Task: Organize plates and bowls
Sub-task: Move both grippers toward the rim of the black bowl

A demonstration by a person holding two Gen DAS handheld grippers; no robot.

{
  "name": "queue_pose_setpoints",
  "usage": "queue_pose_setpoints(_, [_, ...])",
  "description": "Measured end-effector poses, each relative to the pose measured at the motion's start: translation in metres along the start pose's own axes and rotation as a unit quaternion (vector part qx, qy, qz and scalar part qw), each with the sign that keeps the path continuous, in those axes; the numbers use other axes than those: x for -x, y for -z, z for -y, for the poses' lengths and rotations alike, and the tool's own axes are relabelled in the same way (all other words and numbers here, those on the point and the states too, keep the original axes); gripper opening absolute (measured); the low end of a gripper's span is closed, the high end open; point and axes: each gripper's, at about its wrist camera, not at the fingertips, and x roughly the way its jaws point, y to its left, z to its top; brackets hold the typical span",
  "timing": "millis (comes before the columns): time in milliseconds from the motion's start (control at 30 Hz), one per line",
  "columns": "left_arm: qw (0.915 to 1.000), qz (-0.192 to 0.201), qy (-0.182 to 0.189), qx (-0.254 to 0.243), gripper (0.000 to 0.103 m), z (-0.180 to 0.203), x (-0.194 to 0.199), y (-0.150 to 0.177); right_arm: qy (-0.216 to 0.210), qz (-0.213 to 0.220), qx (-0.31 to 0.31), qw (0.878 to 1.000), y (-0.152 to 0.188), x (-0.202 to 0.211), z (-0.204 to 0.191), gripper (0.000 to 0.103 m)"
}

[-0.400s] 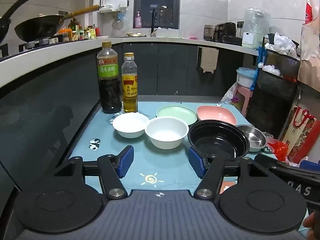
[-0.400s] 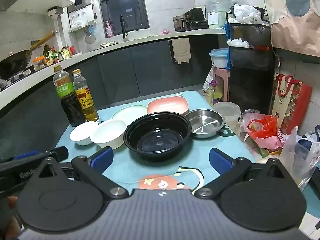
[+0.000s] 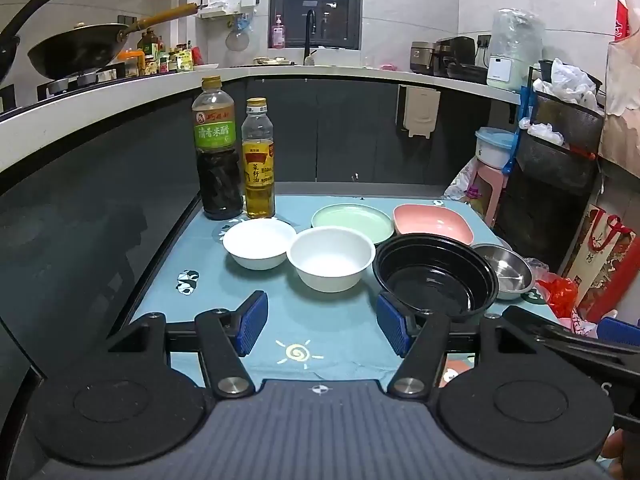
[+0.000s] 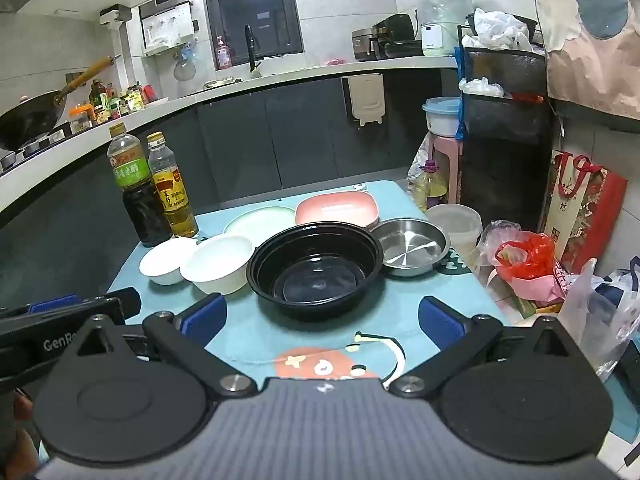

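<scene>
We hover both grippers, jaws apart and empty, at the table's near edge, the black bowl (image 4: 315, 270) dead ahead of our right gripper (image 4: 320, 320), the larger white bowl (image 3: 330, 258) facing our left gripper (image 3: 322, 328).

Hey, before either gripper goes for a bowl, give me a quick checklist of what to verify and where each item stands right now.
1. left gripper open and holding nothing: ok.
2. right gripper open and holding nothing: ok.
3. black bowl upright with nothing in it, straight ahead of the right gripper: ok.
4. larger white bowl holds nothing: ok.
5. Clearance between the smaller white bowl and the two bottles behind it: cannot tell.
</scene>
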Motion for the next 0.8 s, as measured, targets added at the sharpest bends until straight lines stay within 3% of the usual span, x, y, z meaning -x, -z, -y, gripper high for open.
queue_pose_setpoints(800, [0.9994, -0.029, -0.003, 0.016, 0.058, -0.004, -0.025, -0.003, -0.001, -0.023, -0.01, 1.0, -0.005, -0.02, 0.001, 0.062])
